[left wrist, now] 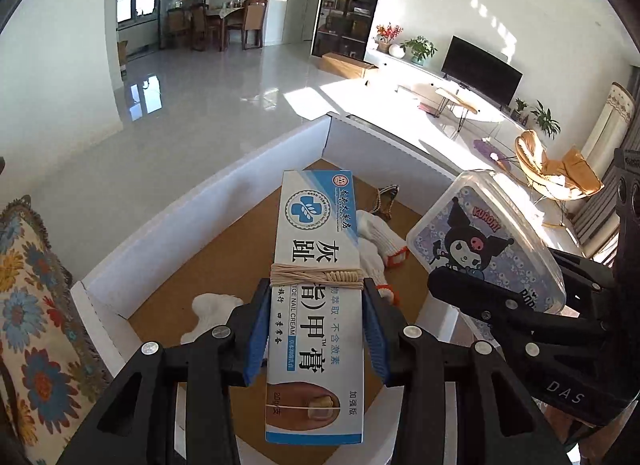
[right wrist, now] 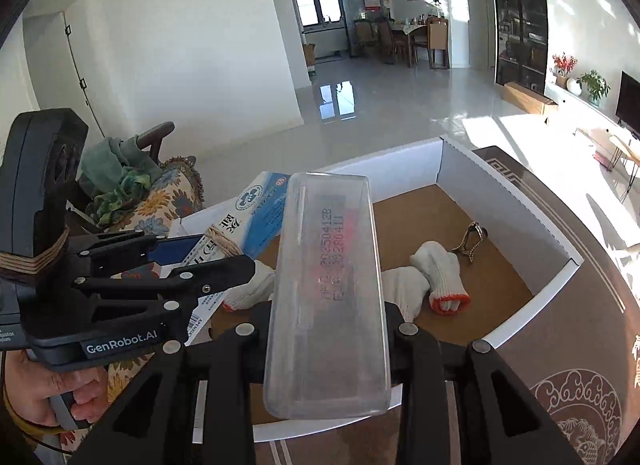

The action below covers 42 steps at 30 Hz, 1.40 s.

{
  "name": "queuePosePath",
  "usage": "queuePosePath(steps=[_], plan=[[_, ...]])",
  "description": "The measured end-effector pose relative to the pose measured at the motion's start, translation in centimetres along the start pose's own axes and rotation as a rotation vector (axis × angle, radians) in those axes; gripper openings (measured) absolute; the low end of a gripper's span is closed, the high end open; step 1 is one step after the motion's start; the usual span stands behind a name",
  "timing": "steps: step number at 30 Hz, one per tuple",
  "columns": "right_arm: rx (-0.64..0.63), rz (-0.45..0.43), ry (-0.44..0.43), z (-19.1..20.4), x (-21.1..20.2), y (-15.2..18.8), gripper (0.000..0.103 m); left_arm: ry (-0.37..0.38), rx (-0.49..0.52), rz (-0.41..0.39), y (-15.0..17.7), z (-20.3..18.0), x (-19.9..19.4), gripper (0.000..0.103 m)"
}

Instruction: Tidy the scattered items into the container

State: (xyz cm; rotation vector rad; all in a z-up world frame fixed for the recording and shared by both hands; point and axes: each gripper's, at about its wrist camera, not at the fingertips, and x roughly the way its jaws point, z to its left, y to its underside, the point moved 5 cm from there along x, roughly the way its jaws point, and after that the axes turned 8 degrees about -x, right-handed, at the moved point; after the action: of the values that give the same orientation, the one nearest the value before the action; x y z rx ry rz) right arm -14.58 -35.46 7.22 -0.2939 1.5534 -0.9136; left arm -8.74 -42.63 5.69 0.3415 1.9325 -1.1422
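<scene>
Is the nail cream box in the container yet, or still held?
Held, not released. The left gripper is shut on the nail cream box, above the white container, where gloves lie.

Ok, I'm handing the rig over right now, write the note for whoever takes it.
Left gripper: shut on the nail cream box, held over the white cardboard box.
Right gripper: shut on the clear Kuromi case, also above the box.
Already inside: white gloves and a small metal clip.
Left to do: lower and release both held items into the box.
</scene>
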Motion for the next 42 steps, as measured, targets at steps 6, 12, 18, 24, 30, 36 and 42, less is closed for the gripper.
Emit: queuePosePath(steps=[6, 12, 18, 24, 30, 36, 42], plan=[[0.042, 0.228, -0.044, -1.4, 7.7, 3.0, 0.036, -0.072, -0.046, 0.157, 1.9, 3.0, 5.6, 0.045], [0.022, 0.291, 0.041, -2.4, 9.0, 5.0, 0.07, -0.233, -0.071, 0.167, 3.3, 4.0, 6.4, 0.08], [0.0, 0.259, 0.072, -2.4, 5.9, 3.9, 0.07, -0.232, -0.112, 0.112, 2.6, 3.8, 4.0, 0.087], [-0.017, 0.222, 0.089, -1.9, 2.4, 3.4, 0.07, -0.226, -0.158, 0.063, 2.9, 2.9, 0.9, 0.094], [-0.023, 0.211, 0.093, -1.8, 1.2, 4.0, 0.07, -0.254, -0.128, 0.01, 3.4, 1.4, -1.3, 0.098], [-0.019, 0.196, 0.084, -1.7, 0.9, 4.7, 0.07, -0.303, -0.091, -0.049, 3.3, 0.3, -3.4, 0.098], [-0.021, 0.205, 0.076, -1.5, 1.5, 5.2, 0.07, -0.308, -0.103, -0.046, 3.2, 0.2, -3.8, 0.098]])
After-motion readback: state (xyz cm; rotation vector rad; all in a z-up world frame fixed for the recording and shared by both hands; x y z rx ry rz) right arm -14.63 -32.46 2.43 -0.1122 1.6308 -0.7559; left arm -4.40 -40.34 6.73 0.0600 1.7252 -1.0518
